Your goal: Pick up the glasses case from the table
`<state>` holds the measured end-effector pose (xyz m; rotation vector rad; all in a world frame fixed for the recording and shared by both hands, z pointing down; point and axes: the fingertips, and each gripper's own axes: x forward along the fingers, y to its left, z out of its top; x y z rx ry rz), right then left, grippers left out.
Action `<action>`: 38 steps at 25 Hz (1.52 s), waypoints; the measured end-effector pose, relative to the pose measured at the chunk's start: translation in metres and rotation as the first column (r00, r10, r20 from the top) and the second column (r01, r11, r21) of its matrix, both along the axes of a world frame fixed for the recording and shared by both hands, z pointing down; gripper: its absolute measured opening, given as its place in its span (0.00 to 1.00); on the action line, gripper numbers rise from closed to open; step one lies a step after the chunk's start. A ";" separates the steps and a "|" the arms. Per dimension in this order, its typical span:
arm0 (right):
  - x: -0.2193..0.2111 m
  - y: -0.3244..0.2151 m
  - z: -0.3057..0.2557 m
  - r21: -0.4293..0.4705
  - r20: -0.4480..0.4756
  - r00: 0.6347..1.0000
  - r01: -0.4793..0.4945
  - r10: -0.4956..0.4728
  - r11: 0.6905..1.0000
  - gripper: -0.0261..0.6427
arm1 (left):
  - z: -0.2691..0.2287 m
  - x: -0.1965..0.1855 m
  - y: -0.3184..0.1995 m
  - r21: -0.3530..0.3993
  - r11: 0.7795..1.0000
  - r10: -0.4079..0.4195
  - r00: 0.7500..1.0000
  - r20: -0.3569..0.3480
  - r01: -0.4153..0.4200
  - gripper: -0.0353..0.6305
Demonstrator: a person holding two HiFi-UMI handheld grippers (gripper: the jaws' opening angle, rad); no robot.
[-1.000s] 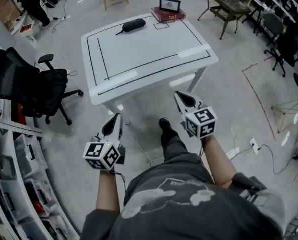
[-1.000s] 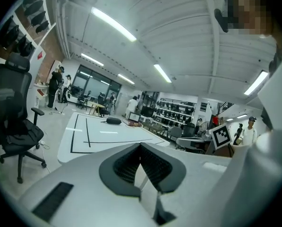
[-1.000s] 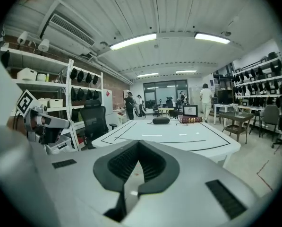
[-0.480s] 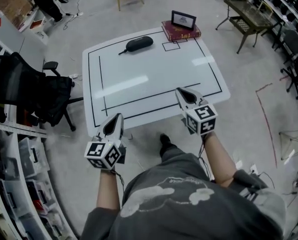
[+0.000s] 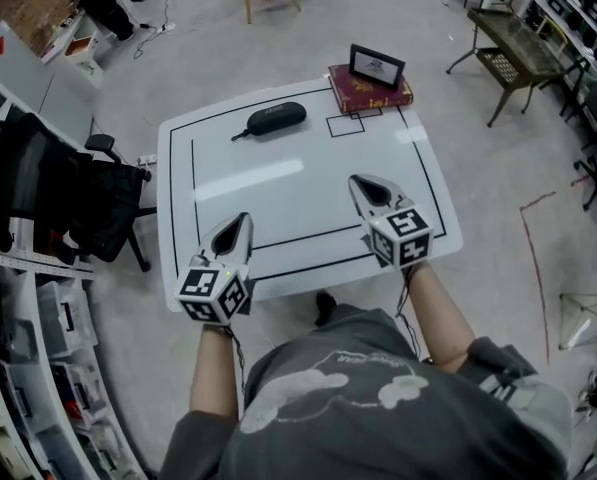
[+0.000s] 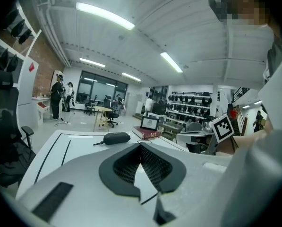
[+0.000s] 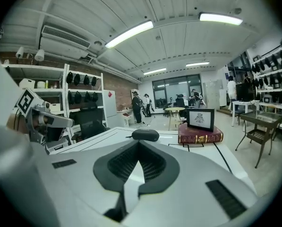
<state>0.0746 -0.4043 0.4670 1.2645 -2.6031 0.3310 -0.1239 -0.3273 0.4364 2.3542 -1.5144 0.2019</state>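
The black glasses case point(image 5: 275, 119) lies near the far edge of the white table point(image 5: 308, 183), its cord trailing to the left. It also shows in the left gripper view, case point(image 6: 116, 137), and in the right gripper view, case point(image 7: 145, 135), well beyond the jaws. My left gripper point(image 5: 236, 226) hangs over the table's near left part, shut and empty. My right gripper point(image 5: 362, 184) is over the near right part, also shut with nothing in it. Both point toward the far side of the table.
A dark red book point(image 5: 370, 90) with a framed picture point(image 5: 377, 66) on it sits at the table's far right corner. A black office chair point(image 5: 63, 183) stands left of the table, with shelves point(image 5: 18, 368) beyond it. A dark bench point(image 5: 518, 53) is at the far right.
The person has walked up to the table. Both grippers moved forward from in front of its near edge to above its near part, still shut.
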 end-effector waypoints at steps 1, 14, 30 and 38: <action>0.001 -0.009 0.001 -0.001 -0.002 1.000 0.005 -0.005 1.000 0.04 | 0.001 0.003 -0.011 0.001 1.000 0.007 1.000 0.010 -0.007 0.06; 0.003 -0.100 0.012 -0.030 -0.025 0.999 0.048 -0.048 0.998 0.04 | 0.014 0.028 -0.142 -0.044 0.989 0.142 0.987 0.068 -0.140 0.32; -0.013 -0.159 0.052 -0.118 -0.025 0.998 0.048 -0.051 0.992 0.04 | 0.107 0.045 -0.276 -0.284 0.898 0.434 0.776 0.457 -0.335 0.70; -0.021 -0.165 0.069 -0.164 -0.023 0.998 0.059 -0.064 0.985 0.04 | 0.150 0.041 -0.303 -0.452 0.803 0.592 0.607 0.530 -0.388 0.71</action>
